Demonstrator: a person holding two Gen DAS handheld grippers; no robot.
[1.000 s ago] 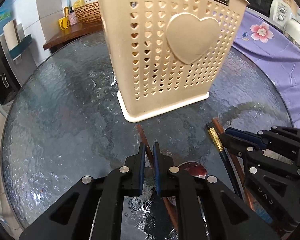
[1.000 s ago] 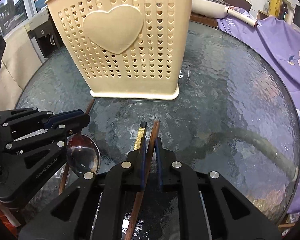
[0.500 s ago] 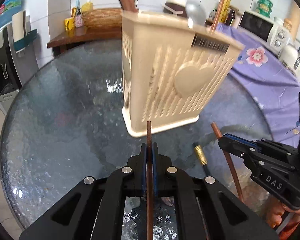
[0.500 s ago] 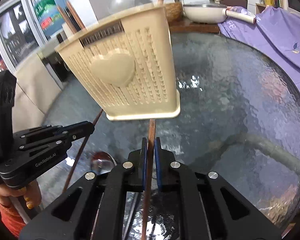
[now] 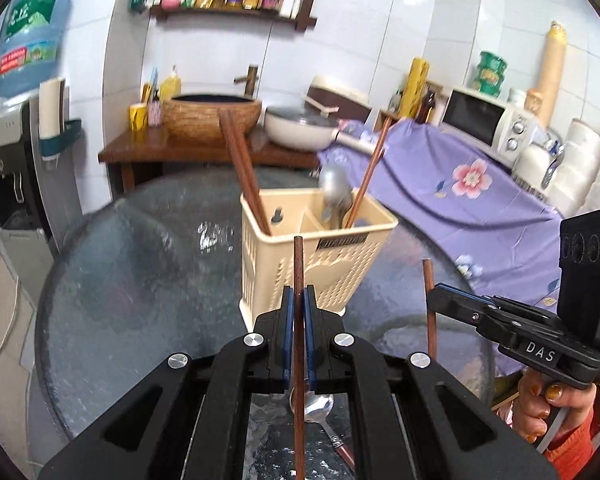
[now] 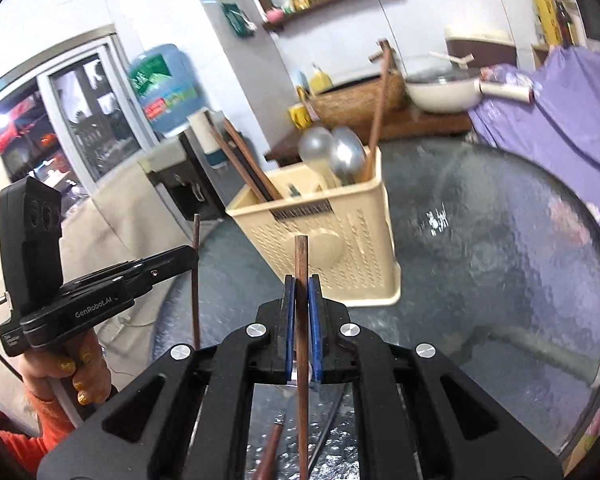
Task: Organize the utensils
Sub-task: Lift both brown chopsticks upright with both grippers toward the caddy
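Observation:
My left gripper (image 5: 299,300) is shut on a brown chopstick (image 5: 298,264), held upright above the glass table. My right gripper (image 6: 302,288) is shut on a second brown chopstick (image 6: 301,256), also upright. Each shows in the other's view: the right gripper (image 5: 434,300) at the right, the left gripper (image 6: 194,254) at the left. Beyond both stands the cream perforated utensil holder (image 5: 268,272), also seen as holder (image 6: 356,248). Dark chopsticks lean in its left compartment; metal spoons (image 6: 346,156) and one chopstick stand in the right one. A spoon (image 5: 320,406) lies on the table below my left gripper.
The round glass table (image 6: 500,240) carries the holder. A brown-handled utensil (image 6: 274,440) lies beneath my right gripper. A purple flowered cloth (image 5: 460,184) covers a counter to the right. A wooden side table with a basin and pan stands behind. A person's hands grip both handles.
Both grippers rose off the table, each carrying a chopstick, and tilted up. The holder now sits lower and farther off, with its open top in view.

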